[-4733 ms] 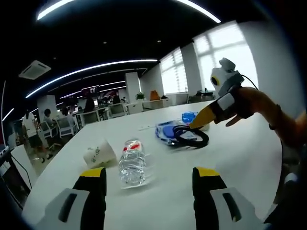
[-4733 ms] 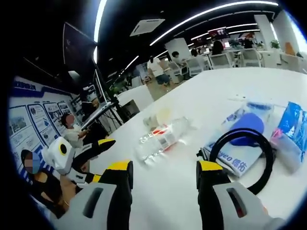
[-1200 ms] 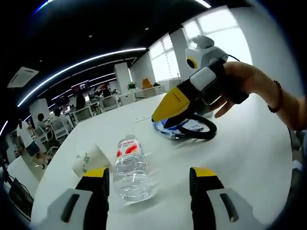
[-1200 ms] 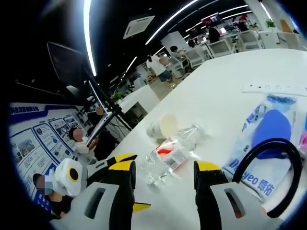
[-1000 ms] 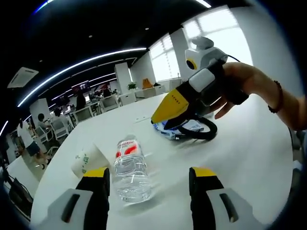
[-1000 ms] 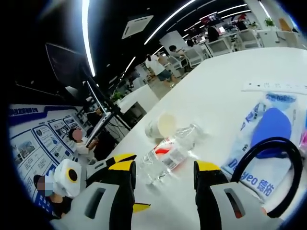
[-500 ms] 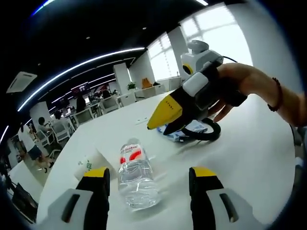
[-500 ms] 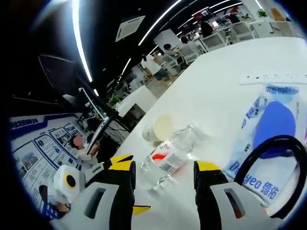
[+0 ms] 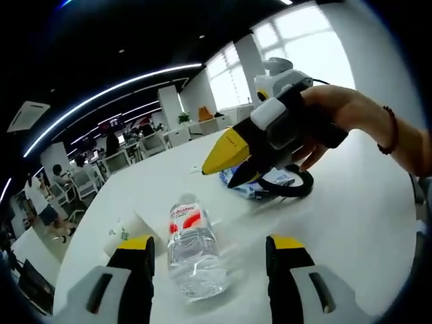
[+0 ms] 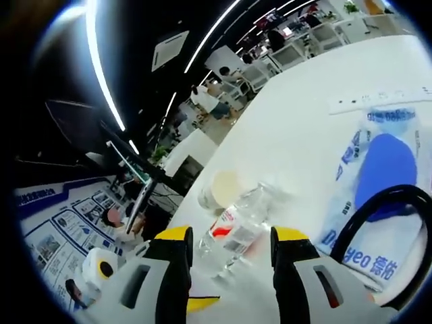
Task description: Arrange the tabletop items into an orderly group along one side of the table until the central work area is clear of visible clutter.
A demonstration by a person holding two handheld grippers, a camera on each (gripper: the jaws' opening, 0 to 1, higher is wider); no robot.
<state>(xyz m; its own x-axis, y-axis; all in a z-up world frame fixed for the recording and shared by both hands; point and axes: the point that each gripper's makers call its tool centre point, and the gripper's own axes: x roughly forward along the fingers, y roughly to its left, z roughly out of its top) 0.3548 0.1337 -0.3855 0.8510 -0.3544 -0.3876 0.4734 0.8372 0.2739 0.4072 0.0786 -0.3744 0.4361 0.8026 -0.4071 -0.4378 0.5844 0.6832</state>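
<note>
a clear plastic bottle (image 9: 194, 248) lying on its side in the lower middle of the left gripper view, between and just beyond the spread, empty jaws of the left gripper (image 9: 210, 283). in the right gripper view the same bottle (image 10: 237, 229) at lower centre, ahead of the right gripper (image 10: 225, 270), jaws likewise apart and holding nothing. a paper cup (image 10: 219, 188) tipped over just beside the bottle, up and to the left of it there.

probably light and nearly empty, thin-walled, smooth, round: likely to roll or squirt out of a pinch, and to dent if squeezed hard. best taken across the body near the red label, jaws square to its length. the cup lighter still, easily crushed.

to the right of the right gripper view, a black cable loop (image 10: 378, 229) on a blue and white plastic bag (image 10: 368, 182); soft, floppy things, apt to drag.

right gripper (image 9: 233, 152) also in the upper middle of the left gripper view, held by a hand (image 9: 337, 125), over the bag.

a plain white table (image 9: 351, 223), glossy, little grip for things sliding. around it a large open office: ceiling light strips, bright windows at upper right of the left gripper view, desks, chairs and people far behind.
</note>
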